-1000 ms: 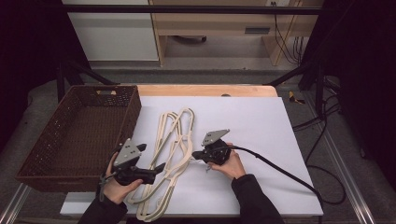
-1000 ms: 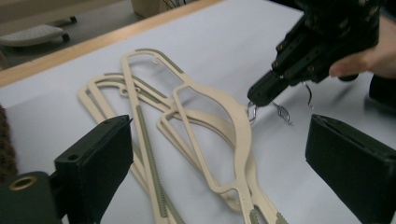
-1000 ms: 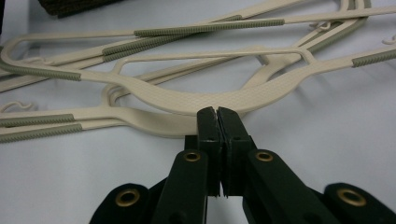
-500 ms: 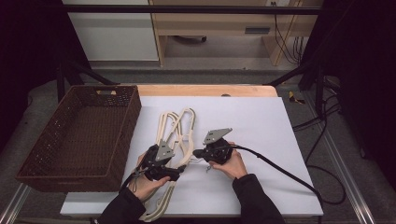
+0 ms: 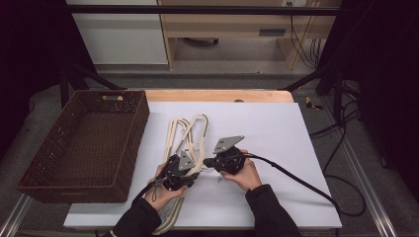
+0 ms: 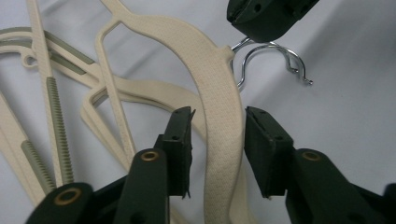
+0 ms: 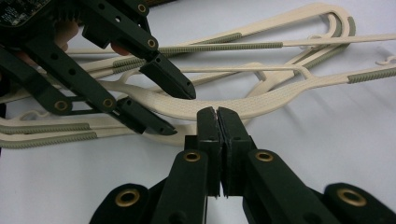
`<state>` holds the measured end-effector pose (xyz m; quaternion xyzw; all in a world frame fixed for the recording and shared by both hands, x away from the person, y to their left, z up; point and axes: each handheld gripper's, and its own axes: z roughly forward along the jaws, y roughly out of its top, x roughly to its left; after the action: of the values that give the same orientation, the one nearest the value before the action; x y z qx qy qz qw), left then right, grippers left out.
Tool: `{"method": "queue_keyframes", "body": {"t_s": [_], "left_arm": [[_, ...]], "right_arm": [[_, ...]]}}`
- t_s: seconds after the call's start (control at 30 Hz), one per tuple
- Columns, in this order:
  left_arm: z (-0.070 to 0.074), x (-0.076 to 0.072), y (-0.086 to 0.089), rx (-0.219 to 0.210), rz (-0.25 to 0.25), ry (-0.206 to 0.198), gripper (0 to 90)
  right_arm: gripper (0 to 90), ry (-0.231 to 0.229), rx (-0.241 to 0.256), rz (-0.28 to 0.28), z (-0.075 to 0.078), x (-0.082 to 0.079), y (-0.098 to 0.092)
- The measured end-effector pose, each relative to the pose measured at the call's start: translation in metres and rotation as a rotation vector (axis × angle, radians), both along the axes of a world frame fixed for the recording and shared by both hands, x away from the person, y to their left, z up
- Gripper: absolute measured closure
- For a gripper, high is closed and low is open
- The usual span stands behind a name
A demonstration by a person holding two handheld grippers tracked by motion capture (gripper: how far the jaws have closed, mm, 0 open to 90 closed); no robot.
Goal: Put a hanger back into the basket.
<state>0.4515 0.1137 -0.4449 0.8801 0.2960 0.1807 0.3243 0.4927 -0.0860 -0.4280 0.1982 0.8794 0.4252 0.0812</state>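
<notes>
Evidently the job had barely begun: the wicker basket (image 5: 64,148) stood empty at the table's left while the cream hangers (image 5: 185,133) lay tangled on the white tabletop (image 5: 276,128). The left gripper (image 6: 218,122) straddled the top hanger's shoulder (image 6: 219,116) with jaws apart (not yet pinching). The right gripper (image 7: 218,114) was clamped on the wire hook (image 6: 271,51). No brand or writing was legible.
</notes>
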Motion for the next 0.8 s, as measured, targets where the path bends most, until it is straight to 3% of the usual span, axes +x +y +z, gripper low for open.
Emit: {"method": "queue_keyframes", "body": {"t_s": [0.3,0.5,0.53,0.6,0.63,0.67,0.7,0.73,0.77,0.8], "left_arm": [[-0.005,-0.001,-0.006,0.039,0.008,-0.01,73.3],[-0.002,-0.003,-0.006,0.064,0.007,-0.024,74.2],[-0.003,-0.004,-0.006,0.068,0.011,-0.025,74.3],[-0.002,-0.004,-0.006,0.072,0.01,-0.02,74.3],[-0.001,-0.005,-0.006,0.075,0.01,-0.023,74.5],[-0.001,-0.005,-0.005,0.072,0.012,-0.026,74.5],[0.001,-0.006,-0.004,0.066,0.015,-0.03,74.7],[0.001,-0.006,-0.004,0.066,0.015,-0.03,74.8],[0.006,-0.007,0.0,0.053,0.018,-0.028,74.9],[0.006,-0.007,0.0,0.053,0.018,-0.028,75.1]], "right_arm": [[88.8,-0.004,-0.007,0.002,0.002,-0.001,0.002],[86.8,-0.008,0.003,0.0,0.003,-0.001,0.002],[78.1,-0.015,0.029,-0.008,0.007,-0.003,0.001],[75.7,-0.022,0.039,-0.012,0.009,-0.004,0.0],[67.4,-0.059,0.093,-0.019,0.02,-0.007,-0.006],[67.4,-0.059,0.093,-0.019,0.02,-0.007,-0.006],[58.8,-0.085,0.136,-0.05,0.03,-0.01,-0.012],[58.8,-0.085,0.136,-0.05,0.03,-0.01,-0.012],[52.5,-0.131,0.176,-0.086,0.042,-0.014,-0.02],[52.5,-0.131,0.176,-0.086,0.042,-0.014,-0.02]]}}
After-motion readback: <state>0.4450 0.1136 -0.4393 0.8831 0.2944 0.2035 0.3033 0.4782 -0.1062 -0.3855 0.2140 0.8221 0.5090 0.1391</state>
